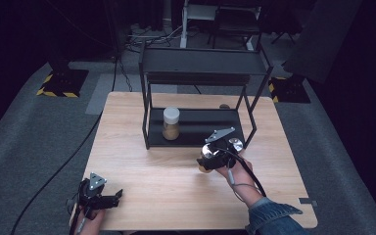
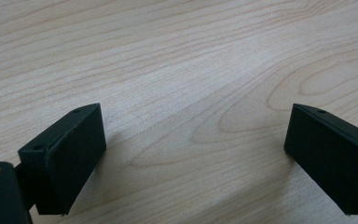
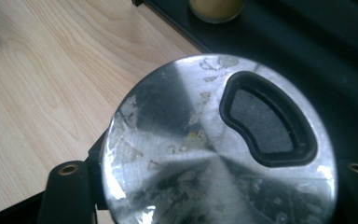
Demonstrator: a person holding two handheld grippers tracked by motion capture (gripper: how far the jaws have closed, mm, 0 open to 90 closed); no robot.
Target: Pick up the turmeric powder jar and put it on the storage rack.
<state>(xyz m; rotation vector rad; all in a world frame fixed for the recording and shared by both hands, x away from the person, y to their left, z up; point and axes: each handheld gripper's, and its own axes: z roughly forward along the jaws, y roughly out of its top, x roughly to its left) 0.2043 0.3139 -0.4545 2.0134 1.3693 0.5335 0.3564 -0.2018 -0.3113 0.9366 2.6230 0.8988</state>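
You have a small jar with a round brushed-metal lid (image 3: 219, 149) and tan contents (image 1: 205, 167) lifted above the pale wooden tabletop, just in front of the black metal rack's lower shelf, near that shelf's right front corner. Your close view looks straight onto its lid: a scuffed silver disc with flaking marks and a curved, kidney-shaped black-rimmed opening set toward one edge. From above, only a bit of its tan lower body peeks out at the left, and you cannot tell its tilt there.
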